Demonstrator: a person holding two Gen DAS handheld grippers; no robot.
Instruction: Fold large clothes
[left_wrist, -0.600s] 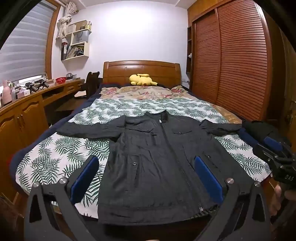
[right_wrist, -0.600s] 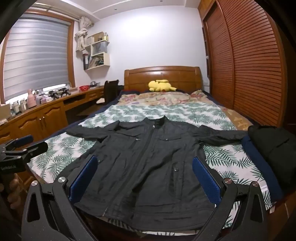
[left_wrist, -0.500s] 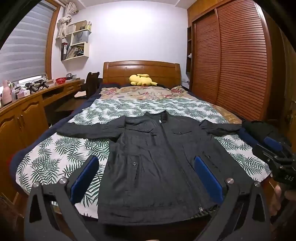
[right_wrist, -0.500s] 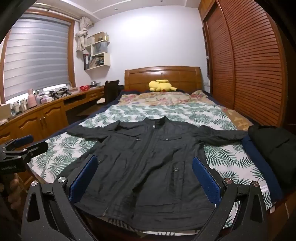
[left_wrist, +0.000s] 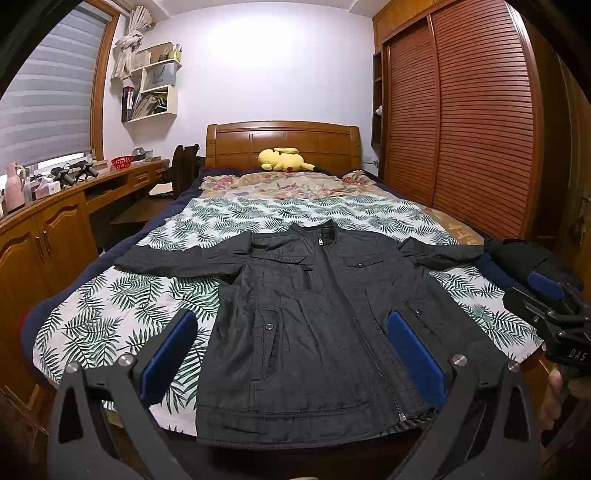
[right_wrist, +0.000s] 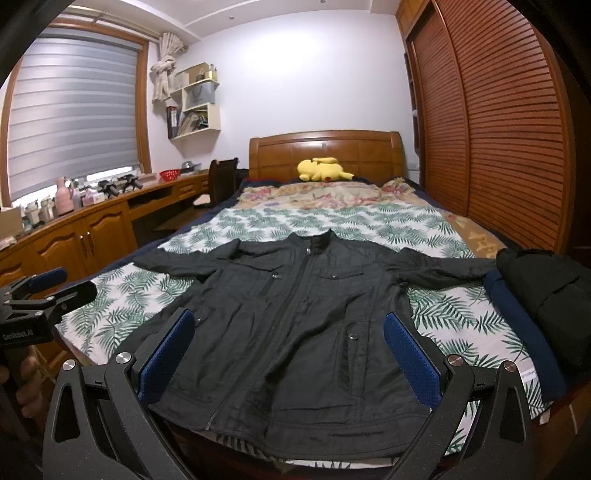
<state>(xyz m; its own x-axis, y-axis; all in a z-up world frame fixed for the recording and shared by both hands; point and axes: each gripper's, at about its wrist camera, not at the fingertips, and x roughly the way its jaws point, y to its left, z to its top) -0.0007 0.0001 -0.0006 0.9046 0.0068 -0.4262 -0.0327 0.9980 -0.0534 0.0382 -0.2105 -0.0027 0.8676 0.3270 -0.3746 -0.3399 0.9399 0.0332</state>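
Observation:
A dark grey zip jacket (left_wrist: 314, 314) (right_wrist: 295, 314) lies face up on the leaf-patterned bed cover (left_wrist: 122, 295) (right_wrist: 443, 236), collar toward the headboard, both sleeves spread sideways, hem at the near edge. My left gripper (left_wrist: 291, 325) hovers open just before the hem, blue pads wide apart with nothing between them. In the same way my right gripper (right_wrist: 290, 325) stands open in front of the hem, empty. Each gripper also shows at the edge of the other's view: the right gripper (left_wrist: 546, 299) and the left gripper (right_wrist: 48, 284), each in a hand.
A dark folded garment (right_wrist: 546, 291) lies on the bed's right edge by the sleeve. A yellow plush toy (left_wrist: 284, 159) rests at the headboard. A wooden desk and cabinets (right_wrist: 85, 229) line the left side, a slatted wardrobe (left_wrist: 480, 122) the right.

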